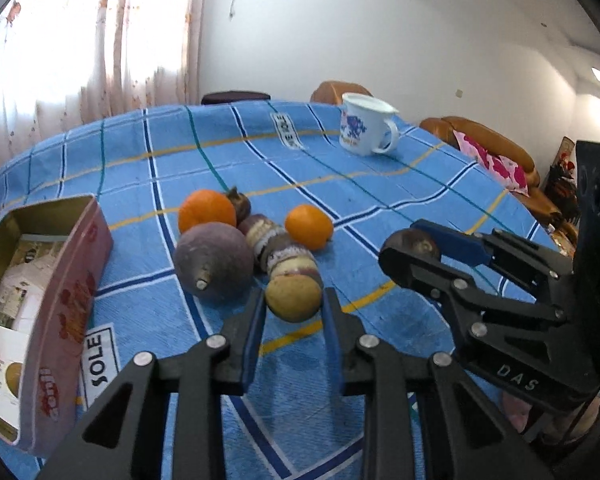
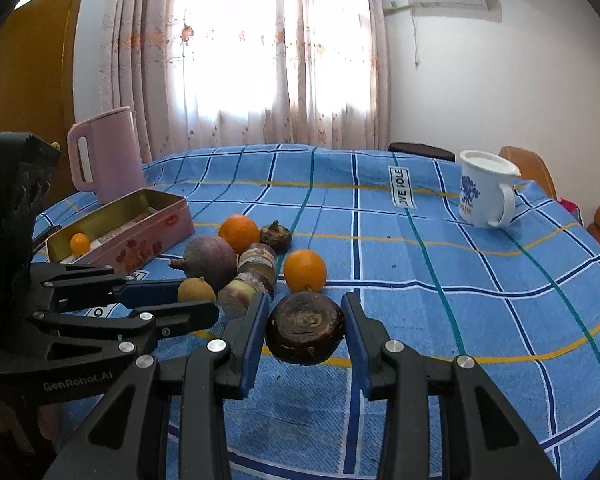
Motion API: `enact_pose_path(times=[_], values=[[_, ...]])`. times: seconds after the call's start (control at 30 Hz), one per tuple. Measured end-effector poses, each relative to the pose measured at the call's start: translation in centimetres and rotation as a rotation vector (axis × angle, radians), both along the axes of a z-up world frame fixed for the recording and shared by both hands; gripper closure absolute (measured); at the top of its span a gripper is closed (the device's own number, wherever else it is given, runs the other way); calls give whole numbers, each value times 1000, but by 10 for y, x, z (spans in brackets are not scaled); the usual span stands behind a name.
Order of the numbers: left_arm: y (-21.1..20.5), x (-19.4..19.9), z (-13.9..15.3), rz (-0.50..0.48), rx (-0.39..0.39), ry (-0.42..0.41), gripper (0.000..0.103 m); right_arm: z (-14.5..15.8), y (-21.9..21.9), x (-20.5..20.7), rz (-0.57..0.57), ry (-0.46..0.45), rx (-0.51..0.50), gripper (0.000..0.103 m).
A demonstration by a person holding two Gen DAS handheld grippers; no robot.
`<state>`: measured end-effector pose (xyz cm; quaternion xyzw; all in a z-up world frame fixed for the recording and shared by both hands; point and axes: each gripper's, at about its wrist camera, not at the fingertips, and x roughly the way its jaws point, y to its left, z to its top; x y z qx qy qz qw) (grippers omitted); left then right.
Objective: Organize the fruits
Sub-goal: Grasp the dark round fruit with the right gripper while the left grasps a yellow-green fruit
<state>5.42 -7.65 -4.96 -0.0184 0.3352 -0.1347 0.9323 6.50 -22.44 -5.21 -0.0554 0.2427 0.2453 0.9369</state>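
Left wrist view: your left gripper [image 1: 293, 308] is clamping the small yellow-brown fruit [image 1: 293, 295], jaws narrow, ready for lifting.
Right wrist view: your right gripper [image 2: 306, 330] is pinching the dark brown water chestnut [image 2: 305, 328] just above the blue checked cloth [image 2: 460, 280].
Pile: oranges [image 2: 305, 270], purple fruit [image 2: 212, 260] are waiting nearby.
Pink tin [image 2: 156, 228]: is sitting open, likely the destination, already holding one small orange.
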Motion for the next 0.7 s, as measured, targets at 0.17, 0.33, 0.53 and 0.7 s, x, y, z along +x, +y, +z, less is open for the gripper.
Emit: enact_pose_path(times=[0.17, 0.33, 0.53, 0.7], values=[[-3, -6, 5, 12, 31, -52, 74, 1, -1, -4, 6, -27, 3, 64], [-3, -10, 8, 23, 41, -86, 74, 3, -1, -9, 12, -59, 7, 64], [-3, -16, 10, 37, 47, -117, 74, 5, -1, -15, 19, -98, 11, 64], [-3, -20, 11, 40, 58, -137, 74, 6, -3, -20, 23, -125, 14, 64]])
